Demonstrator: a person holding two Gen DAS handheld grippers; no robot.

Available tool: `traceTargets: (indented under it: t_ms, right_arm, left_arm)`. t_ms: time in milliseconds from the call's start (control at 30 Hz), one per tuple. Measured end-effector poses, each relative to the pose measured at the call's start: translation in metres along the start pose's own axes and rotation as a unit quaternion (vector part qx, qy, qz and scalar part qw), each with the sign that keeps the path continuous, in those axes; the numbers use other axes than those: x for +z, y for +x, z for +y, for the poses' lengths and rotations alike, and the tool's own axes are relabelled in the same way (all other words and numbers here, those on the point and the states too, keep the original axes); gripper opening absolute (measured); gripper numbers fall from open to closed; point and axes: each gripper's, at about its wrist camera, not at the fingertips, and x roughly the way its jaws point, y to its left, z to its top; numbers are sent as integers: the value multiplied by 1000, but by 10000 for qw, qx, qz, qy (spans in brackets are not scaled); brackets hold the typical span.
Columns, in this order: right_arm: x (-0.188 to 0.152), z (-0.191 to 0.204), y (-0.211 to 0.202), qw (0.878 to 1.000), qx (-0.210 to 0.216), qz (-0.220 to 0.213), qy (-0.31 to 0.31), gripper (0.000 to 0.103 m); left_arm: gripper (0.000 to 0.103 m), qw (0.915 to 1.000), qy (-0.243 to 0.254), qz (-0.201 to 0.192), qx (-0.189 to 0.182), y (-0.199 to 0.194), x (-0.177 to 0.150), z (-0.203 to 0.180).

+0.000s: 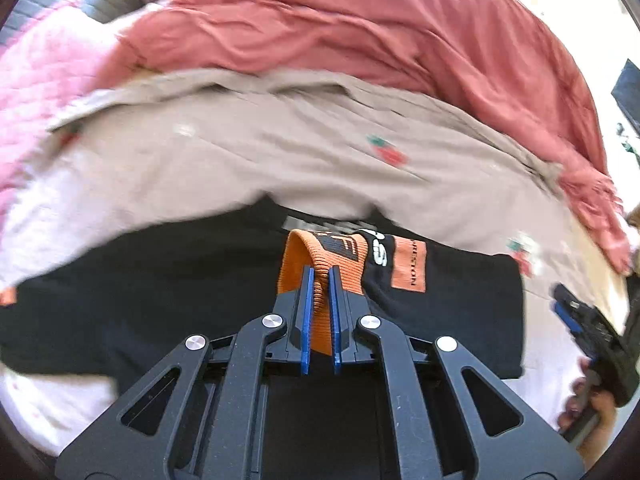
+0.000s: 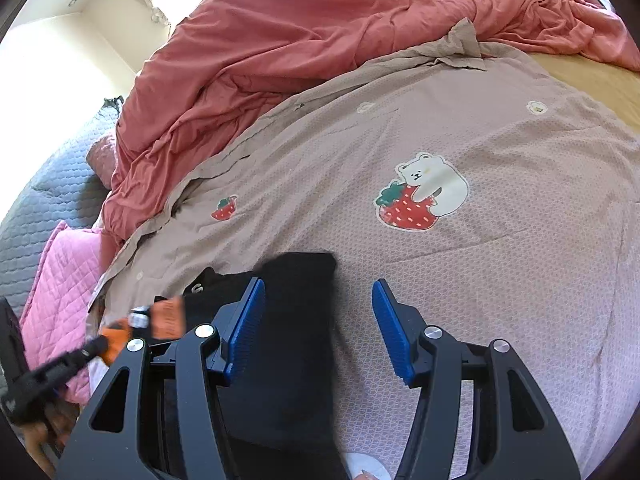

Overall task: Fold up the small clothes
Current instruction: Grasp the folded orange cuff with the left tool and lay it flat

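A black garment (image 1: 120, 280) with an orange ribbed band (image 1: 320, 264) and an orange label (image 1: 410, 266) lies on a beige bedspread (image 1: 240, 152). My left gripper (image 1: 321, 276) is shut on the orange band. In the right wrist view the black garment (image 2: 296, 320) lies under and ahead of my right gripper (image 2: 318, 292), which is open and empty just above its right edge. The left gripper (image 2: 92, 350) shows at the lower left there, holding the orange band (image 2: 116, 332). The right gripper (image 1: 580, 320) shows at the right edge of the left wrist view.
A rumpled red-pink blanket (image 2: 280, 40) covers the far part of the bed. A pink quilted pillow (image 2: 60, 280) and a grey quilted cover (image 2: 52, 188) lie to the left. The beige bedspread (image 2: 500, 280) bears a bear-and-strawberry print (image 2: 424, 196).
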Motion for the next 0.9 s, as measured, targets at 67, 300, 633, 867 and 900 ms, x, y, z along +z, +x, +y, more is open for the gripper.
traceTargets:
  t_ms: [67, 300, 633, 867, 900]
  right_arm:
    - [-1, 3, 2, 10000, -6, 17, -64, 55]
    - [-12, 23, 15, 9987, -107, 172, -477, 55]
    - [-58, 92, 42, 9802, 149, 594, -1882, 57]
    - [-76, 106, 59, 9698, 115, 882, -2273, 60]
    - [-77, 105, 60, 9697, 103, 916, -2263, 60]
  left_arm:
    - [2, 9996, -103, -26, 244, 0, 4, 24]
    - [0, 9961, -589, 355, 546, 18, -9, 86]
    - [0, 9940, -1041, 204, 247, 15, -42, 131]
    - [23, 9953, -862, 83, -444, 21, -51, 129]
    - [24, 9957, -775, -5, -507, 22, -48, 125]
